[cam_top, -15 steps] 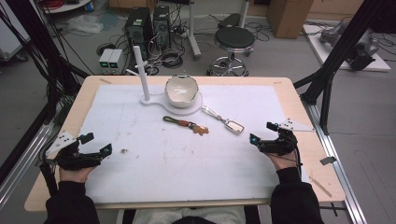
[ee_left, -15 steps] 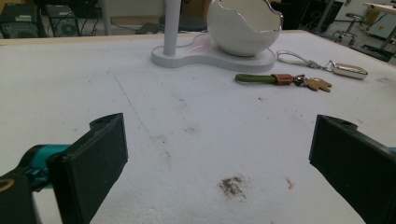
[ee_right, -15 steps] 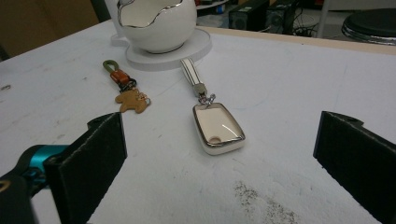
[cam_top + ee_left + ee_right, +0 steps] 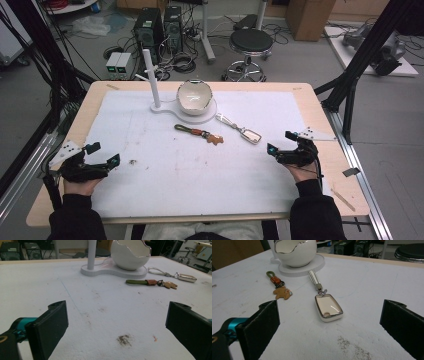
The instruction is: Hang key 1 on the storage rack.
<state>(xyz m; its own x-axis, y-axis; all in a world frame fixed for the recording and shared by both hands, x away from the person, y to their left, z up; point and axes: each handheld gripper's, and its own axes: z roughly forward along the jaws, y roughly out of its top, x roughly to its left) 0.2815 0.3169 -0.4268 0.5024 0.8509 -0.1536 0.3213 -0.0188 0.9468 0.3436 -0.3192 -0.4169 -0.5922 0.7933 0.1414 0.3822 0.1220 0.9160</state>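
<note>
1. Far left of the high view, the left gripper sits low near the table's left edge, jaws spread wide with nothing between them. In the left gripper view those black jaws frame bare white mat and a dark smudge.

2. Moving right, a white stand with a tall upright post carries a white, egg-shaped bowl with a jagged, silver-trimmed rim.

3. Just in front of that stand lies a keychain: olive-green loop, orange-brown leather band, dark ring, and a small tan bear-shaped charm, all flat on the mat.

4. Next right, the key fob: a glossy cream case with a silver border and a small round hole at its near end, clipped to a striped cream strap running back toward the stand's base. It lies flat, touching neither gripper.

5. Far right, the right gripper points at that fob from nearby, jaws wide apart and empty.
</note>
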